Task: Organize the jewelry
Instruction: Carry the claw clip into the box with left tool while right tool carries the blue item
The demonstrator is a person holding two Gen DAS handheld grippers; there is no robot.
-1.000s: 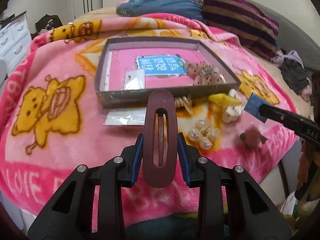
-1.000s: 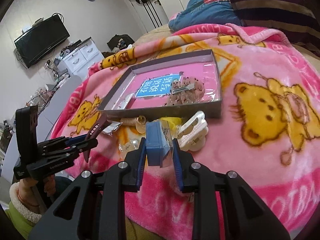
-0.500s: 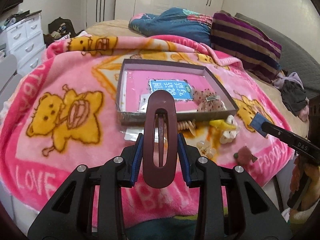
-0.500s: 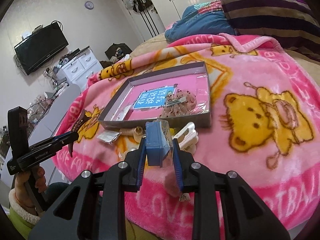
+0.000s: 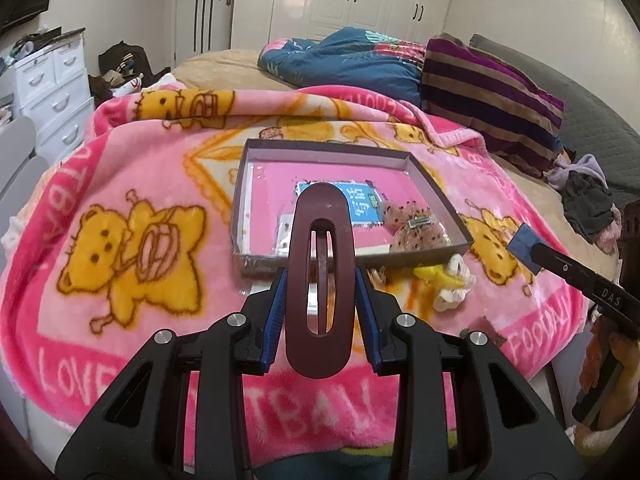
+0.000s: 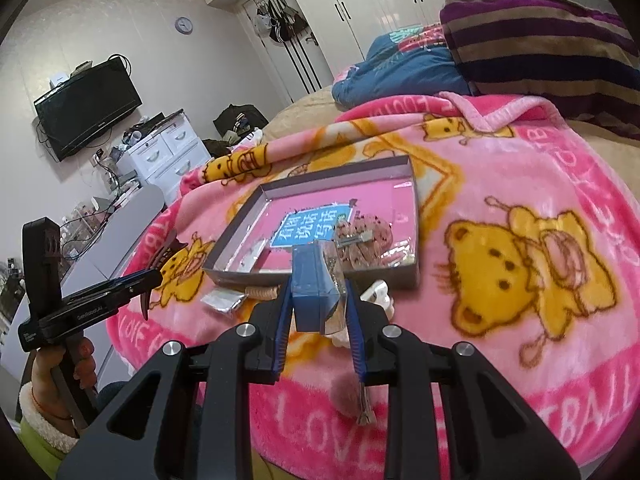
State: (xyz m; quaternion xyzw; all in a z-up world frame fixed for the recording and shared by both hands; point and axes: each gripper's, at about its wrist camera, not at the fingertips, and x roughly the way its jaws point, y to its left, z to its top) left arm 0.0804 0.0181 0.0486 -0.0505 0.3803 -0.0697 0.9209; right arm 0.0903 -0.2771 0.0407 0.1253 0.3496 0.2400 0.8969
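My left gripper (image 5: 320, 316) is shut on a dark maroon oval hair clip (image 5: 320, 276), held upright above the near edge of the pink blanket. My right gripper (image 6: 316, 308) is shut on a small blue box (image 6: 310, 292) with clear plastic on one side; it also shows in the left wrist view (image 5: 524, 246). A shallow grey tray (image 5: 432, 184) with a pink floor lies ahead; it holds a blue card (image 5: 362, 200), a dotted bow clip (image 5: 416, 228) and a small clear packet (image 5: 285, 232). The tray also shows in the right wrist view (image 6: 414, 216).
Loose pieces lie in front of the tray: a yellow clip (image 5: 434, 276), a white clip (image 5: 456, 292), a clear packet (image 6: 224, 300) and a pink fuzzy clip (image 6: 352, 396). Striped pillow (image 5: 488, 96) and blue bedding (image 5: 352, 64) lie behind. White drawers (image 5: 52, 84) stand left.
Both grippers have pulled back and up from the bed, each keeping its grip. The tray and loose pieces look smaller and farther away.
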